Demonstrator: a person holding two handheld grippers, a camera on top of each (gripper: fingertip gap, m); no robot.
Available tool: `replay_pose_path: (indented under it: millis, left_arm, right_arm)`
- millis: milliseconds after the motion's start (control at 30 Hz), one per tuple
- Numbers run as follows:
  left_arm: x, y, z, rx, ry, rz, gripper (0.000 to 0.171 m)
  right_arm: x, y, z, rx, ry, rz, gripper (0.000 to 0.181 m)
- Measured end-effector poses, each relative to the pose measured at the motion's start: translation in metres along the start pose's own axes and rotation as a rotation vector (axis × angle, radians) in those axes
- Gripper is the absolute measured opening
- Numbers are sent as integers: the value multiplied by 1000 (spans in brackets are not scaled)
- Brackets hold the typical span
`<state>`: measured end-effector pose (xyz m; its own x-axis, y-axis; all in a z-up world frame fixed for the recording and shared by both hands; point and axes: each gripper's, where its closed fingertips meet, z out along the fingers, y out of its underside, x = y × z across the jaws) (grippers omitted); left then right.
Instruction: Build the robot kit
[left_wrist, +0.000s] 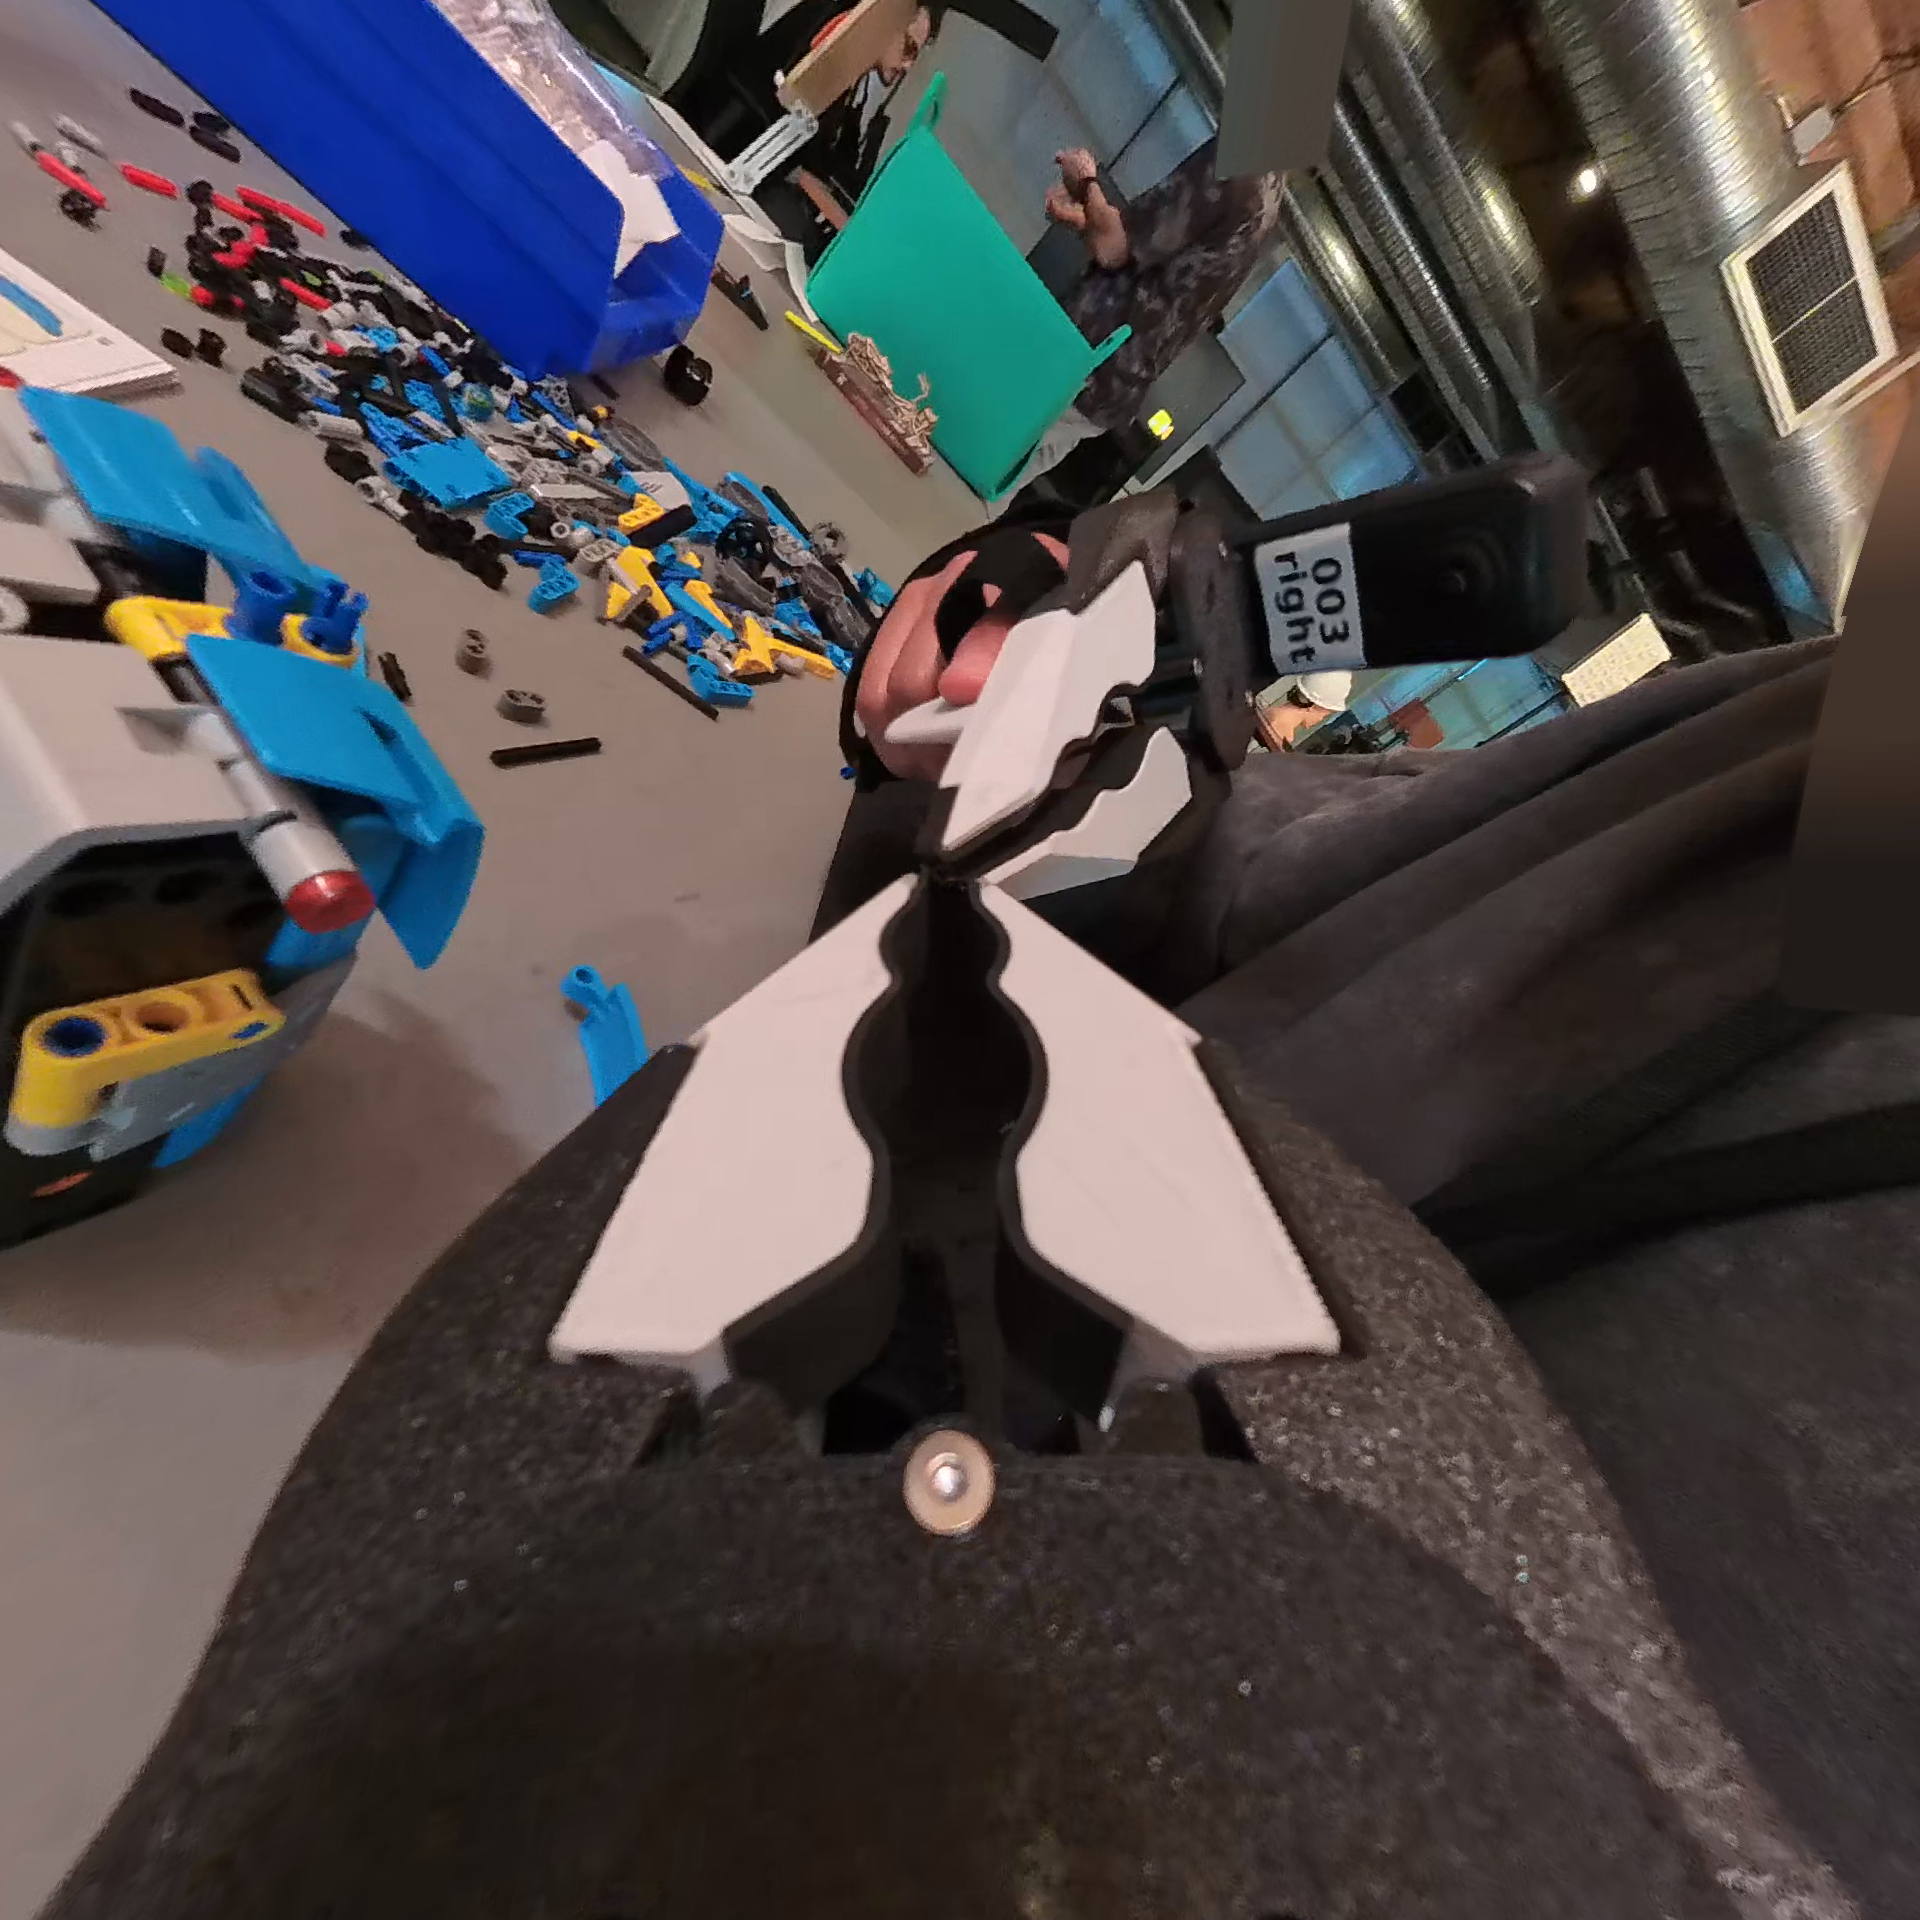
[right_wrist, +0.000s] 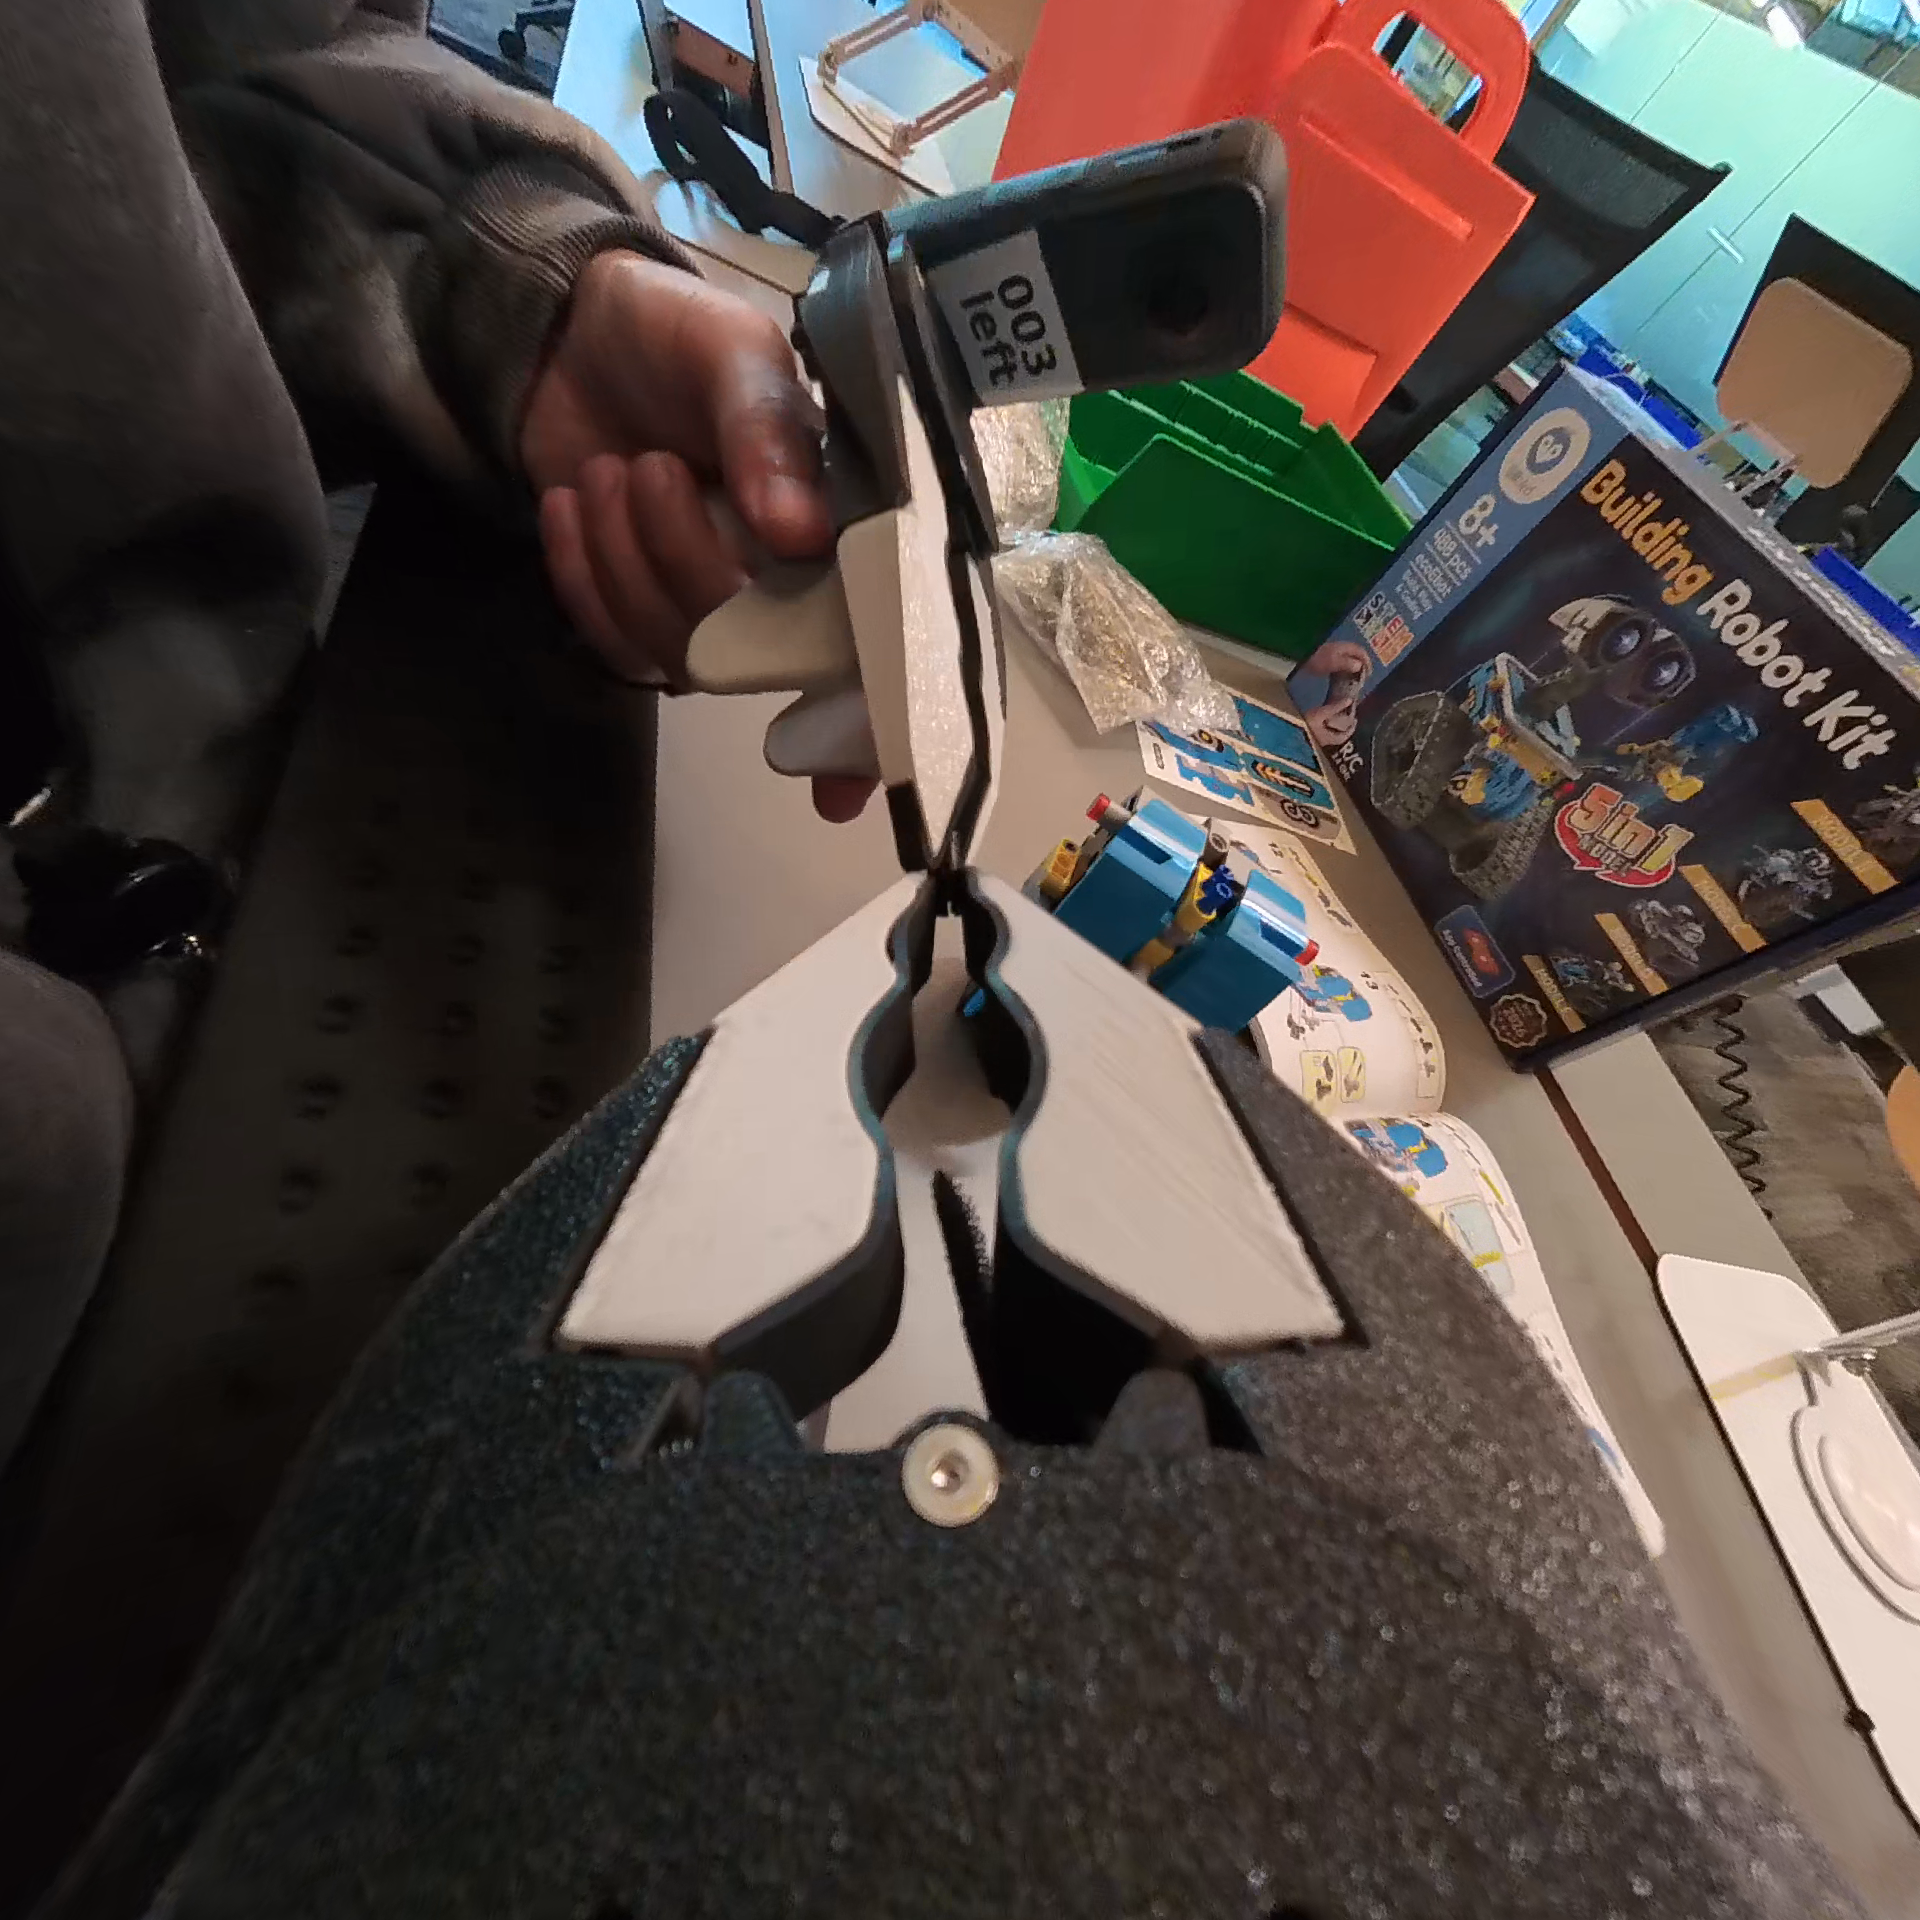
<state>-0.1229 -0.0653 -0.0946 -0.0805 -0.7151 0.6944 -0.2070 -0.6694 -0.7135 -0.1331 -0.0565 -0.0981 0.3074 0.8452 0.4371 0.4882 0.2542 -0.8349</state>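
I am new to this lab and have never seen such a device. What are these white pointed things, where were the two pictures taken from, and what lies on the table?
These are two hand-held grippers, each with two white fingers and a camera looking along them. One picture comes from the left gripper, the other from the right gripper. Each view also shows the other tool, held in a person's hand, with its camera on top.

Both grippers are shut and meet tip to tip above the table edge; whether a small part is pinched there cannot be told.

On the grey table lie a pile of loose building pieces, a half-built blue and grey model, a blue bin, an open instruction booklet and the kit's box.
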Motion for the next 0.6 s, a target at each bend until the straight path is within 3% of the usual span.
replay_pose_path:
  millis: [200, 400, 600]
  left_arm:
    - [7, -7, -6, 57, 110, -89, 3]
    - [15, -5, -8, 63, 205, -175, 3]
    - [13, 0, -6, 51, 204, -190, 3]
  right_arm:
    - [1, -12, -10, 114, -64, 134, 15]
    - [-1, -13, -7, 117, -67, 114, 14]
    - [-4, -14, -4, 117, -73, 111, 5]
